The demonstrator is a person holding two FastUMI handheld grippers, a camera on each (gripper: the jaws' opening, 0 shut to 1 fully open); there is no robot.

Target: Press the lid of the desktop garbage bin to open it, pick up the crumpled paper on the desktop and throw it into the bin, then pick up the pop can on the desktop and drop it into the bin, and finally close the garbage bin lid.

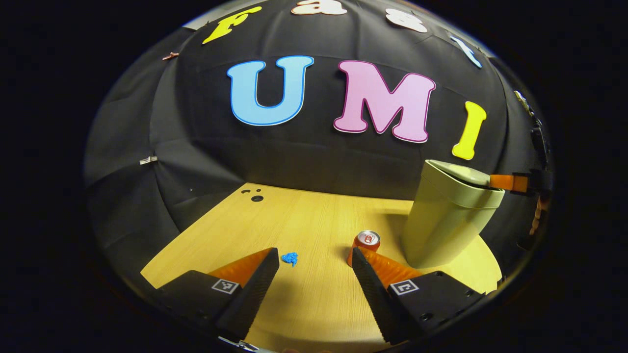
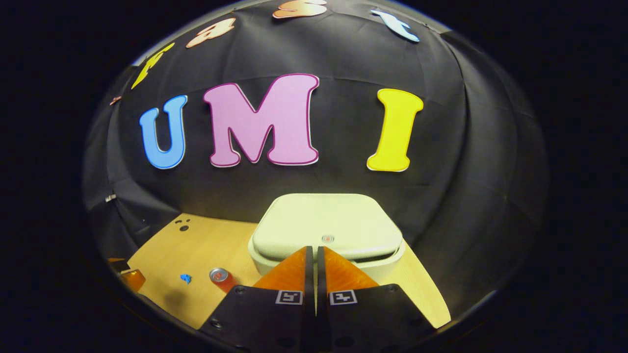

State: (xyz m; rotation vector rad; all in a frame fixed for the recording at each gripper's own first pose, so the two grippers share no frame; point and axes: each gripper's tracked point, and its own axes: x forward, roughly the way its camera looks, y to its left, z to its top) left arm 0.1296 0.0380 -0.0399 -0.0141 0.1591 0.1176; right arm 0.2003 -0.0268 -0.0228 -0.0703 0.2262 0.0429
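A: Two things wait on the surface (image 1: 304,314): the crumpled paper (image 1: 290,258), a small blue wad near the middle, and the pop can (image 1: 365,245) upright just beside it, close to the foot of the garbage bin (image 1: 441,220); how would they handle?

B: Paper looks light and soft, so it should give under a pinch across its middle; the can seems thin-walled, smooth and likely slippery, so I'd take it around the sides, gently, to avoid denting or tipping it.

A: And the tongs?

B: Left tongs (image 1: 314,269) hang spread wide above the near edge, holding nothing; right tongs (image 2: 314,252) have their fingers closed together, empty, tips at the front edge of the lid (image 2: 328,223), which is down; whether they touch it I cannot tell.

A: Room?

B: Pale wood-grain surface, smooth; bin near the far right corner; black cloth wall (image 2: 343,54) behind.
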